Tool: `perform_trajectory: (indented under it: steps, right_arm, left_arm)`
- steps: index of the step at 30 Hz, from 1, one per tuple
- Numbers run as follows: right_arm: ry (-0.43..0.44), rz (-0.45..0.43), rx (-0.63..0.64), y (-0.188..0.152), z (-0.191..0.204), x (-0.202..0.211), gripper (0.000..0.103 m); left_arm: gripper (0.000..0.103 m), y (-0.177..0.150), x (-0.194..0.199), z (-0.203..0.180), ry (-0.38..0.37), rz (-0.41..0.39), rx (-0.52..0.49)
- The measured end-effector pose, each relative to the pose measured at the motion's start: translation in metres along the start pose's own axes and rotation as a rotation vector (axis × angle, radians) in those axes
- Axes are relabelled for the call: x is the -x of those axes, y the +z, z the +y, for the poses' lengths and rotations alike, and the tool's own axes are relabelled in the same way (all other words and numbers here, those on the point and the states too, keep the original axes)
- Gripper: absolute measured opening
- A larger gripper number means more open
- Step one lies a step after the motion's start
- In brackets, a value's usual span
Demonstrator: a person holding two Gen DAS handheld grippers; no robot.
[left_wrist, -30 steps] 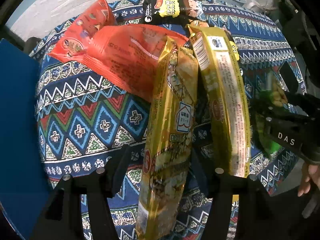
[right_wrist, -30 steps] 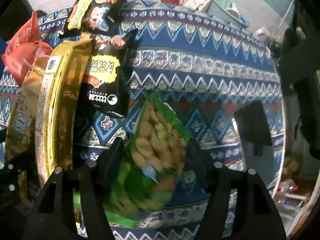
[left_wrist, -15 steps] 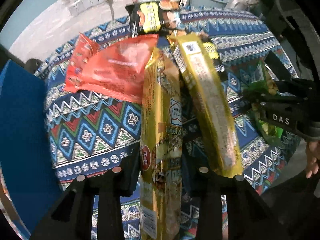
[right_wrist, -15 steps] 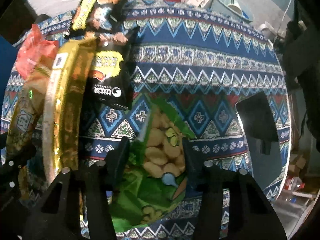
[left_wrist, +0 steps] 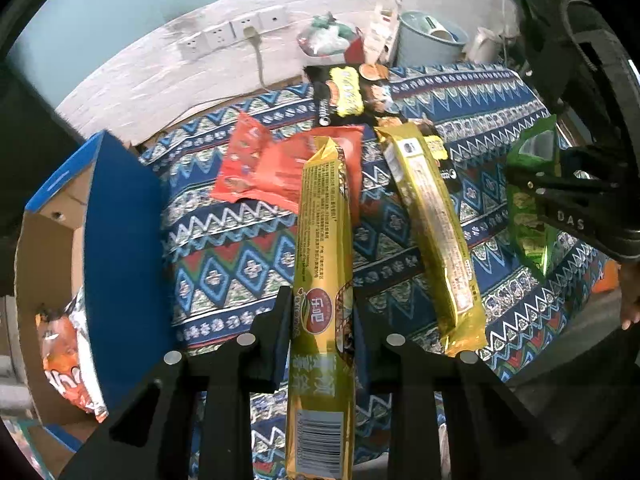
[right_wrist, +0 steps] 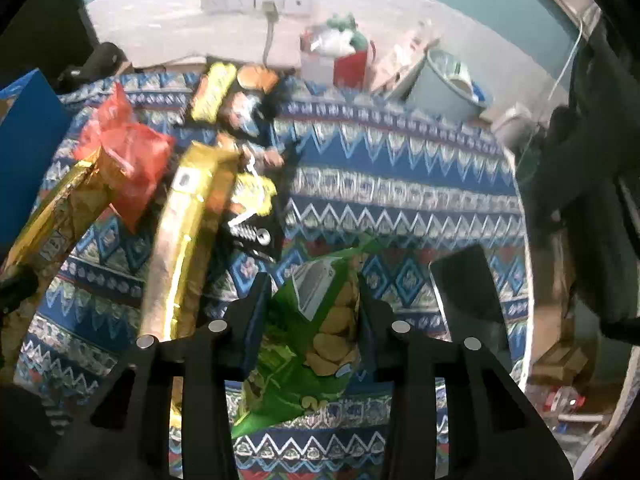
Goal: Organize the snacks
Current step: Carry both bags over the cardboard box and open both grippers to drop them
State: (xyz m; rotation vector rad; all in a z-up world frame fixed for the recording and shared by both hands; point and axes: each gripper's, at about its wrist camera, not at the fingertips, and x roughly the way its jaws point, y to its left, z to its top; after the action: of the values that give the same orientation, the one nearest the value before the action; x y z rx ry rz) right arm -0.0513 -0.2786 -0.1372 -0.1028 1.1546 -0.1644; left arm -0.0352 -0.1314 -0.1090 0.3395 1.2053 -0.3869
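My left gripper [left_wrist: 320, 320] has its jaws closing, pads pressed on a long golden snack pack [left_wrist: 324, 240] that hangs tilted above the patterned tablecloth [left_wrist: 224, 248]. The jaws of my right gripper [right_wrist: 314, 312] are closing too, pinching a green bag of crackers [right_wrist: 316, 340] lifted off the cloth; the left wrist view shows this green bag [left_wrist: 528, 200] at the far right. A second golden pack [left_wrist: 436, 240], a red-orange bag [left_wrist: 272, 168] and black-and-yellow packs [left_wrist: 344, 92] lie on the table.
A blue cardboard box [left_wrist: 120, 240] stands open at the table's left edge with an orange-and-silver bag [left_wrist: 64, 360] inside. A flat black object [right_wrist: 468, 292] lies on the cloth at the right. Beyond the far edge are a pale bucket [left_wrist: 432, 40] and wall sockets [left_wrist: 232, 32].
Both grippers narrowed onto their packs and rose, lifting the golden pack and the green bag off the cloth. The table looks farther away and the blue box has come into view.
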Motion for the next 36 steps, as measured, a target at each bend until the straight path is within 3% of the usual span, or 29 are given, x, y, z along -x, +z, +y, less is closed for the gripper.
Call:
perform_trajectory:
  steps: [8,22,36]
  right_arm:
    - [0.003,-0.083,0.040,0.020,0.013,0.021,0.031]
    - [0.054,-0.205,0.102,0.045,0.058,0.072,0.030]
    - [0.139,-0.274,0.208,0.071,0.136,0.110,0.030]
  left_arm:
    - [0.027,-0.006,0.024,0.021,0.065,-0.062,0.002]
    - [0.027,-0.010,0.068,0.069,0.089,-0.141,0.085]
    - [0.027,-0.030,0.103,0.118,0.167,-0.229,0.121]
